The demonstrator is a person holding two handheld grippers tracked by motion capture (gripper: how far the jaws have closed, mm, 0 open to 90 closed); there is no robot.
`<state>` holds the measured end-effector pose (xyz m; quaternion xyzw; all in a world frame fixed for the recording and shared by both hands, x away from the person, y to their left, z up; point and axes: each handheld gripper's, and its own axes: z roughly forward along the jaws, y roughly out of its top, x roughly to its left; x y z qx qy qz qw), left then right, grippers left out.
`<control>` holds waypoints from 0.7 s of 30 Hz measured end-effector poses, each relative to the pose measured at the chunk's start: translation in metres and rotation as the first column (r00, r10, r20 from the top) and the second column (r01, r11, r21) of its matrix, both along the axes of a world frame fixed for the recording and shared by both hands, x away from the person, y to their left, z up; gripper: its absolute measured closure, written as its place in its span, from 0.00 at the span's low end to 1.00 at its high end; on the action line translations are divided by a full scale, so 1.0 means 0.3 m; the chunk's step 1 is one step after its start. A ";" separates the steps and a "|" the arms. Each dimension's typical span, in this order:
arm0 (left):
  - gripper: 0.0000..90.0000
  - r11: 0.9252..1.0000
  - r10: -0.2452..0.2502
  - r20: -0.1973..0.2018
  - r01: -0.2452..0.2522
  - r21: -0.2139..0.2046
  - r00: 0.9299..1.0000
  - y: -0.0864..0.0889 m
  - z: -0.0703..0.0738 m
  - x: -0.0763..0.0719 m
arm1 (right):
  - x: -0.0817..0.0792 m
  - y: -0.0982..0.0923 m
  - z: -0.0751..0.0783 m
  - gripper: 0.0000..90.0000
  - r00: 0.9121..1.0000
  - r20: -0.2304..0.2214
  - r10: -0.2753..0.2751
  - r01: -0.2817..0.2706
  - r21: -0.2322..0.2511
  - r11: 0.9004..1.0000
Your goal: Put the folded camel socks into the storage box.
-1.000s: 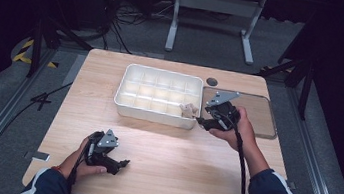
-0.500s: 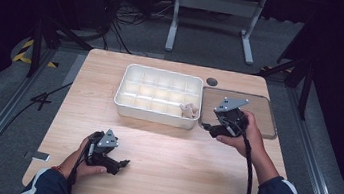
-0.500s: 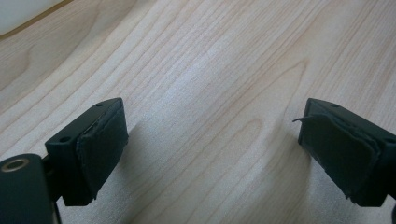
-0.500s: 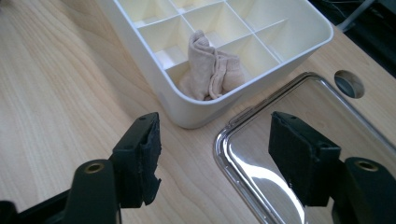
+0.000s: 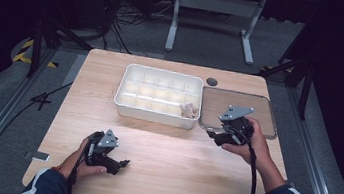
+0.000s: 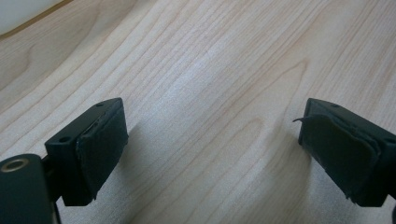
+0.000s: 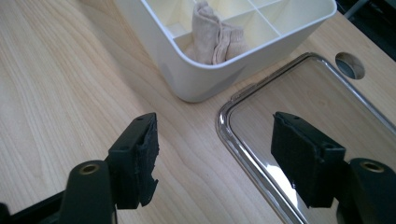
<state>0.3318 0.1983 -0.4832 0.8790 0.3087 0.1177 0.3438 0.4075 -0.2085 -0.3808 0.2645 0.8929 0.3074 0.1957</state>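
A white divided box (image 5: 131,101) stands at the middle back of the wooden table. A beige cloth (image 5: 188,111) lies bunched in its near right compartment, and the cloth (image 7: 212,35) is close ahead in the right gripper view. A clear lid (image 5: 244,106) lies flat just right of the box. My right gripper (image 5: 214,135) hovers open over the lid's near left corner (image 7: 243,135), with nothing between its jaws. My left gripper (image 5: 122,163) rests open near the table's front left, over bare wood (image 6: 210,116).
A round cable hole (image 5: 212,81) sits in the table behind the lid. Black cables trail from both grippers toward the person. Dark floor, a metal stand (image 5: 215,4) and rails surround the table.
My right gripper has drawn back from the box's right end toward the front right, and now sits over the lid's near corner. The left gripper has stayed still.
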 end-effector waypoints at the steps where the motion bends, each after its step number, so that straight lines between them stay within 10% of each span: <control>1: 0.09 1.000 -0.001 0.000 0.001 0.001 1.000 0.000 0.000 0.000 | -0.002 -0.004 -0.003 0.37 1.000 0.008 0.002 -0.002 -0.006 1.000; 21: 0.09 1.000 0.004 -0.006 -0.004 -0.005 1.000 -0.001 -0.001 -0.002 | -0.063 -0.084 -0.083 0.37 1.000 -0.004 -0.013 0.013 -0.078 0.997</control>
